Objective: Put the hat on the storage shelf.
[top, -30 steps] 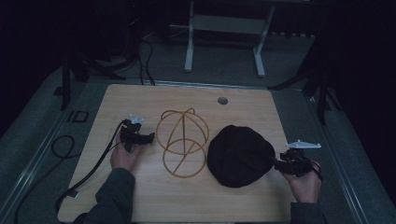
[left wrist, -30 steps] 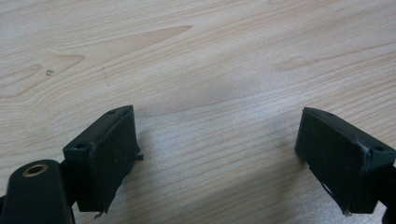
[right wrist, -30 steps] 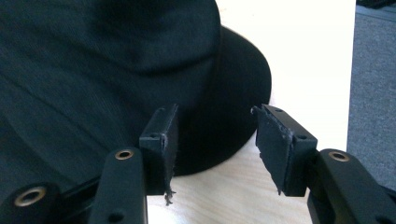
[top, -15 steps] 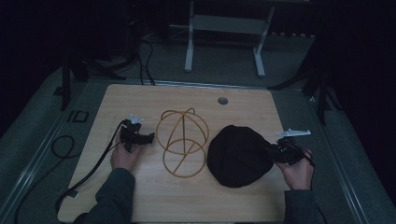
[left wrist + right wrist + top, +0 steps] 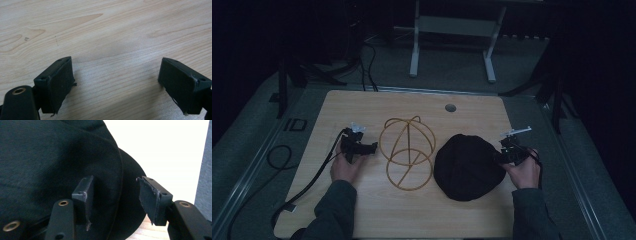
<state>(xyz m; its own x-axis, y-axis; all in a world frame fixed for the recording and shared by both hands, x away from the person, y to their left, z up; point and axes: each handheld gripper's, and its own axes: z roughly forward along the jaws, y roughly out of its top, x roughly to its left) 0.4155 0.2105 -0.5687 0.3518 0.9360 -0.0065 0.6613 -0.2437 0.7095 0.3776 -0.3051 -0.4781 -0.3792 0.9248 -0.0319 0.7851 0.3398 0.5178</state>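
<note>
The right gripper (image 5: 506, 153) (jaws just opened, straddling the black cap's (image 5: 467, 167) brim) has shifted closer to the cap — the left gripper (image 5: 362, 148) stays open over the table (image 5: 362, 107).

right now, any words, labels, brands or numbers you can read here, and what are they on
"ID": pale letters on the dark mat beside the left edge of the wooden table; the one readable text.
Black cap: no logo or label can be made out in the high view or the right gripper view.
Wire hat frame: no marking.
Left gripper and right gripper: no lettering readable.
</note>
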